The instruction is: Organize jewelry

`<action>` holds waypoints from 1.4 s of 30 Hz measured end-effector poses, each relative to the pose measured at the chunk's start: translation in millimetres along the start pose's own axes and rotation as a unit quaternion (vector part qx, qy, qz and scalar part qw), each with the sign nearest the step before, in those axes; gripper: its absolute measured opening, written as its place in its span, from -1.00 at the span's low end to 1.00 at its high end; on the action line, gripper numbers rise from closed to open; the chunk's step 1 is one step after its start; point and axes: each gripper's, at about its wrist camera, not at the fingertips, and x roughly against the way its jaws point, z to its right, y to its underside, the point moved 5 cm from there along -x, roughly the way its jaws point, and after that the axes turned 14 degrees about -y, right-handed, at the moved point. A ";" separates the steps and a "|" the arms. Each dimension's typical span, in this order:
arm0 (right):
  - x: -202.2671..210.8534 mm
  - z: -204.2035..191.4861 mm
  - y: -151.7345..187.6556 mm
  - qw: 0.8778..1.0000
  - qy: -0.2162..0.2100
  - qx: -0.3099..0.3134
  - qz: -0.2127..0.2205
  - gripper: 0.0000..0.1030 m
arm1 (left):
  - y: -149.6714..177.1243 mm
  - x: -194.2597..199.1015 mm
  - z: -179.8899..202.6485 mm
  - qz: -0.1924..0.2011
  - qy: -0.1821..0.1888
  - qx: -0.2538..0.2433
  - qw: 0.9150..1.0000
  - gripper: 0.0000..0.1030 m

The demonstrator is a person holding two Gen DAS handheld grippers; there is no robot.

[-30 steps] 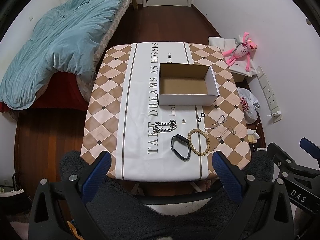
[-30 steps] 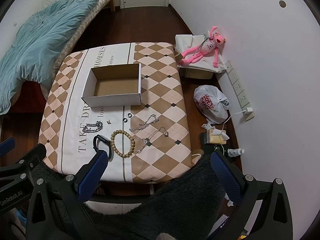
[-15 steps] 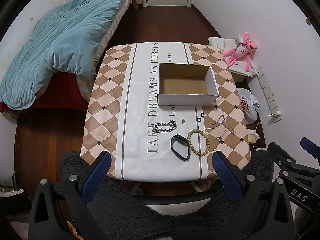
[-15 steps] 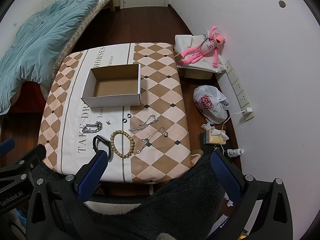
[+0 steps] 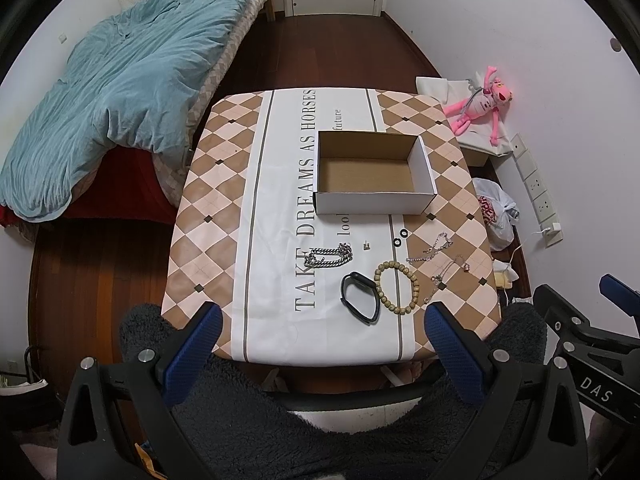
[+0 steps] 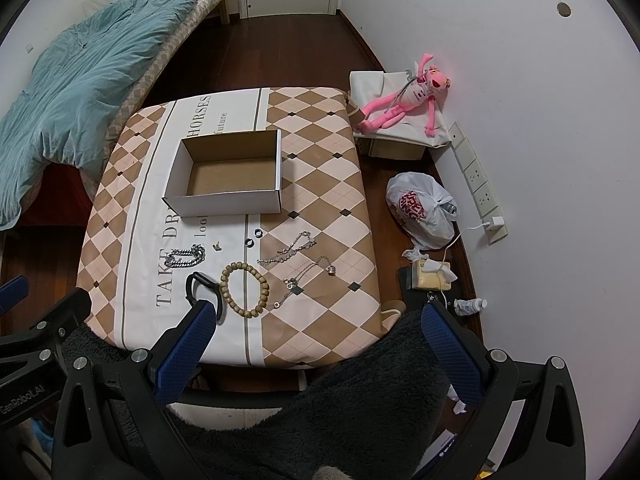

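Bedroom table (image 5: pixel 224 216) with a checked cloth carries an empty box (image 5: pixel 372 176). All jewelry lies loose in front of it: wooden bead bracelet (image 5: pixel 398 288), black band (image 5: pixel 360 297), silver chain (image 5: pixel 329 257). Nothing is sorted yet. Left tongs (image 5: pixel 320 344) and right tongs (image 6: pixel 316 344) are released, holding nothing.

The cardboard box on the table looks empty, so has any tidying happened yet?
Nothing is done: the open white cardboard box holds nothing. Both the left gripper and right gripper are open and empty. The wooden bead bracelet, black band and silver chain bracelet lie outside it.
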 end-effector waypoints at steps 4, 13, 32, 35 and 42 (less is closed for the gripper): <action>0.3 -0.1 0.4 1.000 0.000 0.000 0.000 1.00 | -0.8 0.7 -0.1 0.001 0.000 0.001 1.000 1.00; 0.1 -0.9 0.6 1.000 0.001 0.000 0.001 1.00 | -2.1 2.0 0.2 0.002 0.000 0.000 1.000 1.00; -29.3 15.9 -24.4 1.000 -0.005 -0.008 -0.015 1.00 | -25.3 -29.3 -2.7 0.010 -0.042 0.002 0.999 1.00; -69.5 16.4 -24.4 0.999 -0.016 -0.010 -0.039 1.00 | -27.8 -59.2 -3.9 -0.002 -0.064 0.003 0.998 1.00; -174.7 9.5 -2.4 0.994 -0.051 -0.017 -0.097 0.58 | -10.9 -128.0 5.1 -0.049 -0.080 -0.010 0.996 1.00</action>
